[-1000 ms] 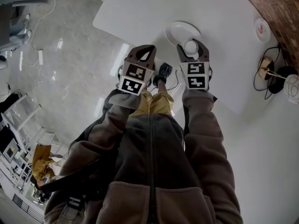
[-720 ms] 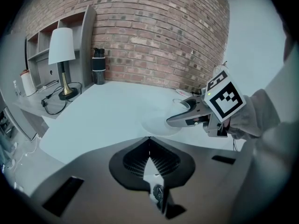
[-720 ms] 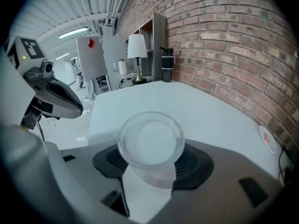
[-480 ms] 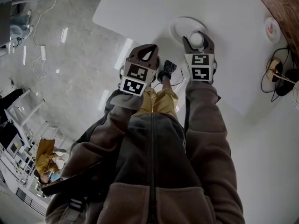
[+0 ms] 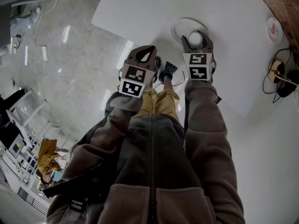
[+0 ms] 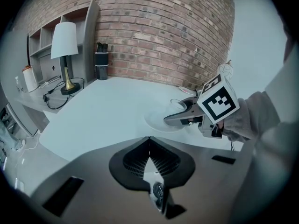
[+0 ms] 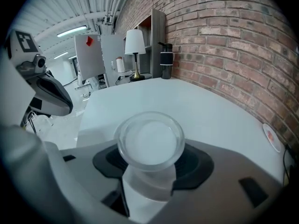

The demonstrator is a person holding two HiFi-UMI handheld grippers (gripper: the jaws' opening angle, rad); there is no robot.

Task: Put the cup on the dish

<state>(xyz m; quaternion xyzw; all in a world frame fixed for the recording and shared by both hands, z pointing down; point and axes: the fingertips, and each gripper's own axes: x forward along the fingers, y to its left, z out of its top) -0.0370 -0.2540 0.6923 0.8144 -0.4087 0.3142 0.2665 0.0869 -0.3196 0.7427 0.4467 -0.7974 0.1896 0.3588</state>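
A clear glass cup [image 5: 195, 38] sits upright between the jaws of my right gripper [image 5: 196, 40], which is shut on it. It hangs over the near-right edge of a white round dish [image 5: 181, 28] on the white table [image 5: 140, 8]. In the right gripper view the cup [image 7: 149, 139] fills the middle, rim up, and hides the dish. The left gripper view shows the dish [image 6: 161, 120] with the right gripper [image 6: 174, 118] and cup rim [image 6: 179, 102] above it. My left gripper [image 5: 148, 50] hovers off the table's near edge, shut and empty.
A small plate with a red mark [image 5: 274, 30] lies at the table's far right near cables [image 5: 280, 78]. A white lamp [image 6: 64, 45] and a dark flask [image 6: 102, 61] stand at the back by the brick wall. Floor lies below the left gripper.
My right gripper has carried the cup a little forward, from beside the dish's near edge to over it. The left gripper has hardly moved.
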